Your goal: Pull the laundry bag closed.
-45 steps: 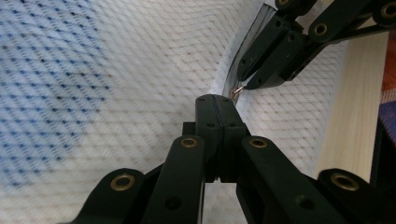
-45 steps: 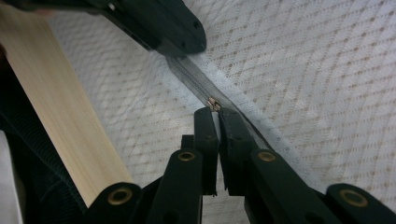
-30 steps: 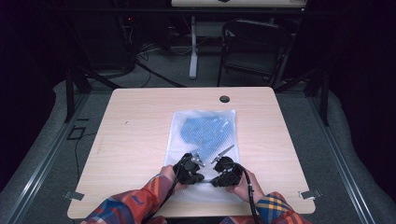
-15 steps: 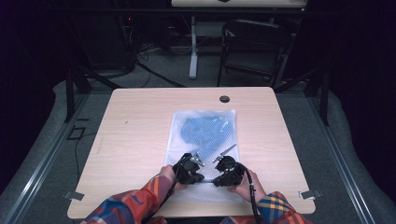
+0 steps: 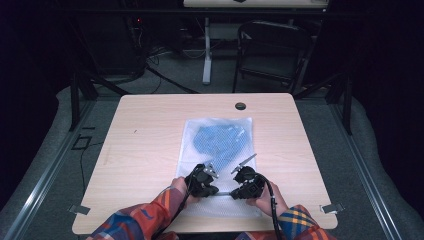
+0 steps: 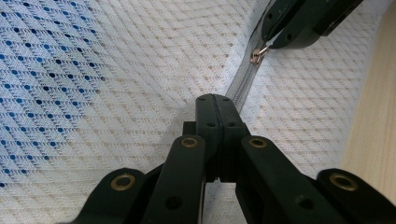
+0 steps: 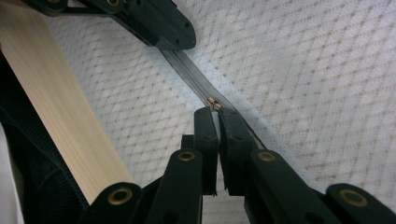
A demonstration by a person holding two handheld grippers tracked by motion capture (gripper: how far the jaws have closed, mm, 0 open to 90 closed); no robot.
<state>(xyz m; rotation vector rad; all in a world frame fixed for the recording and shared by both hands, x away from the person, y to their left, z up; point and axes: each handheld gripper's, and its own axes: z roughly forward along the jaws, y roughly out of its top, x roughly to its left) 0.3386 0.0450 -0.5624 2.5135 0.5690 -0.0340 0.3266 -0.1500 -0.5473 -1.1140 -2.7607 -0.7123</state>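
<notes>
A white mesh zippered laundry bag (image 5: 218, 150) holding blue fabric is lying flat on the pale wooden counter (image 5: 140, 150). The left hand-held gripper (image 6: 215, 103) is pinching its grey zipper tape (image 6: 243, 81) closed-jawed, while the right hand-held gripper (image 7: 215, 112) is clamping the small metal zipper pull (image 7: 214, 103) just beside it.

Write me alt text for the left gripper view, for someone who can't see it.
The left gripper, jaws shut, pinches the grey zipper of a white mesh laundry bag lying on a wooden table. Farther along the zipper, the right gripper is closed on the small metal zipper pull. Something blue shows through the mesh at left.
</notes>
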